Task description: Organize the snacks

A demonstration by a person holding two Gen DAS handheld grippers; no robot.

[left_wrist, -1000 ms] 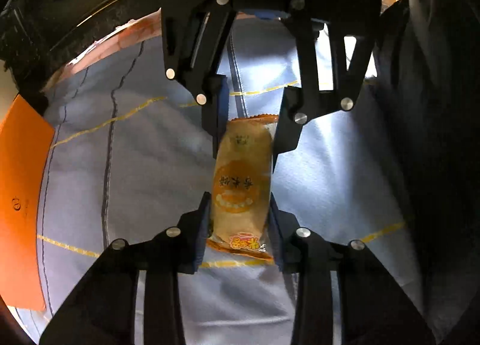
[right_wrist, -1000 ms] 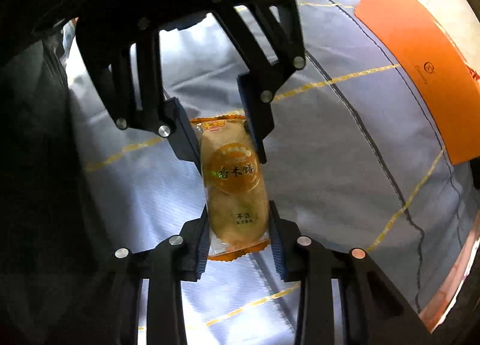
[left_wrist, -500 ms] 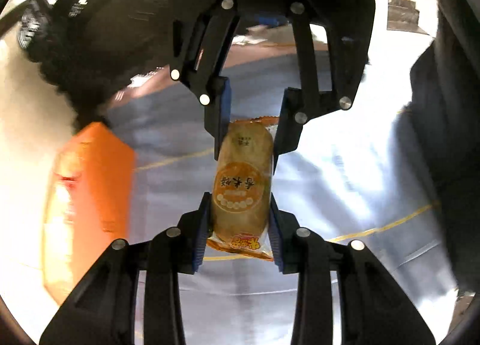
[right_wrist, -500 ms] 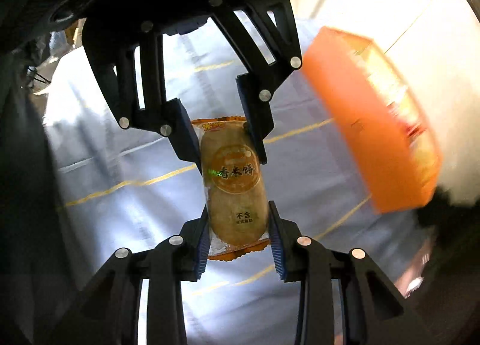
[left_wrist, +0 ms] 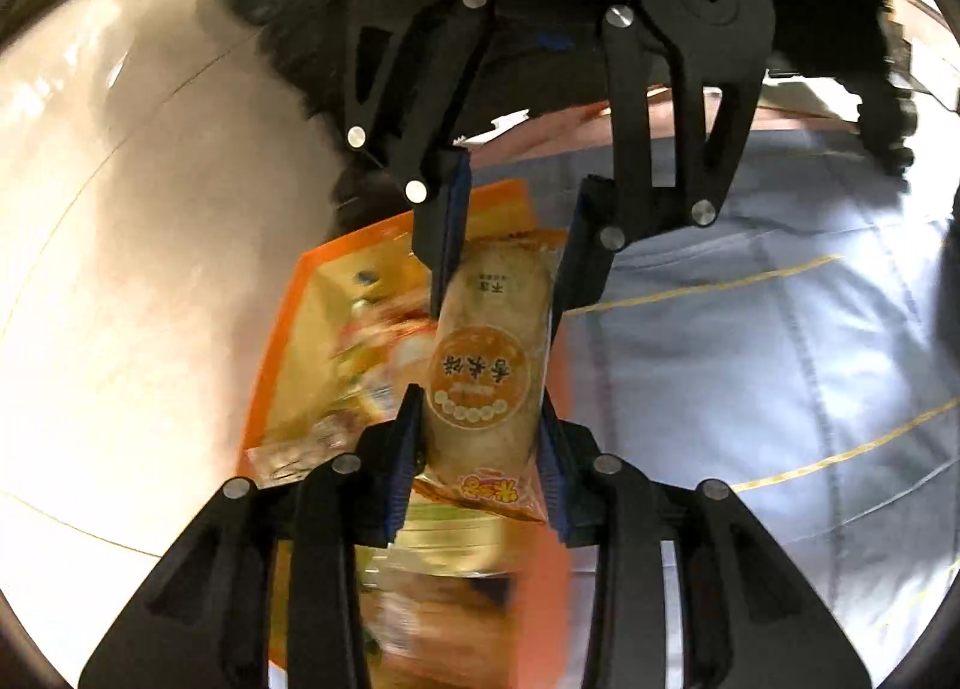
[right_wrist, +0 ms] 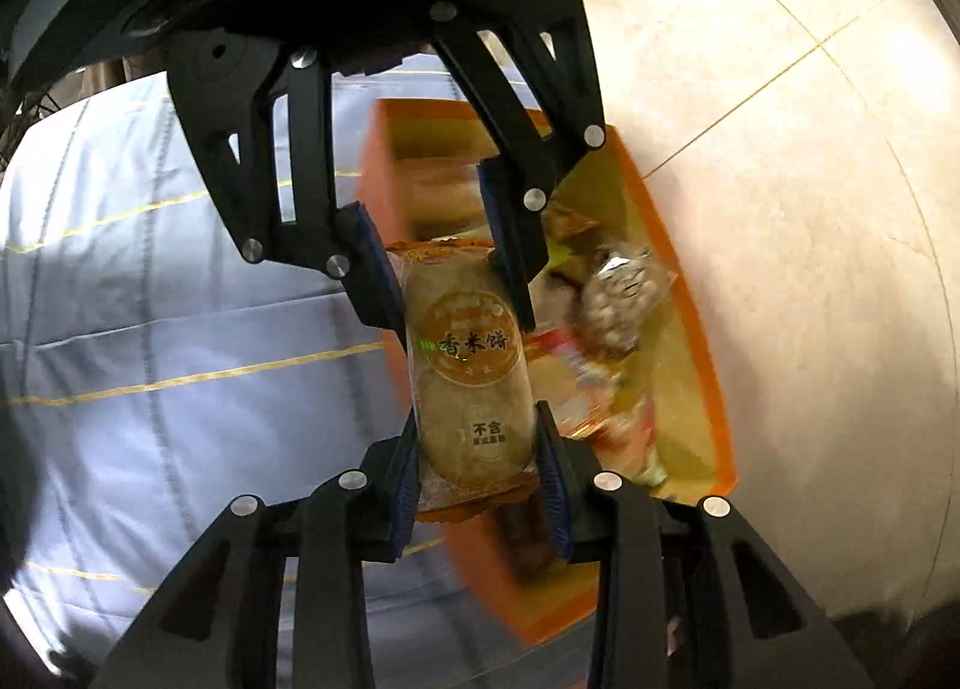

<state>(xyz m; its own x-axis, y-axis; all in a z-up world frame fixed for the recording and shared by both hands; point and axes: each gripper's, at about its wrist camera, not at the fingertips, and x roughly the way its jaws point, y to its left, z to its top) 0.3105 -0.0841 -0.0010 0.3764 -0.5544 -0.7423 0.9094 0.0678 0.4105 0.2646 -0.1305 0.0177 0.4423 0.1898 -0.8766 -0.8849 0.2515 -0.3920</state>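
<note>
A rice cracker packet (left_wrist: pixel 486 371) in a clear wrapper with orange ends is held at both ends. My left gripper (left_wrist: pixel 480 428) is shut on its near end in the left wrist view, and my right gripper (left_wrist: pixel 507 275) clamps its far end. In the right wrist view the same packet (right_wrist: pixel 468 365) sits between the right gripper (right_wrist: pixel 477 437) below and the left gripper (right_wrist: pixel 447 284) above. The packet hangs above the open orange box (left_wrist: pixel 282 329), whose rim (right_wrist: pixel 702 341) encloses several blurred snack packets.
A blue-grey quilted cloth (left_wrist: pixel 750 359) with yellow lines lies beside the box, seen also as the cloth (right_wrist: pixel 180 299) in the right wrist view. Beige tiled floor (left_wrist: pixel 120 209) lies on the box's other side. A silvery wrapped snack (right_wrist: pixel 618 293) lies inside the box.
Both grippers have carried the packet together off the cloth and upward; the orange box, earlier at the frame edge, now lies directly beneath it. The grip has not changed.
</note>
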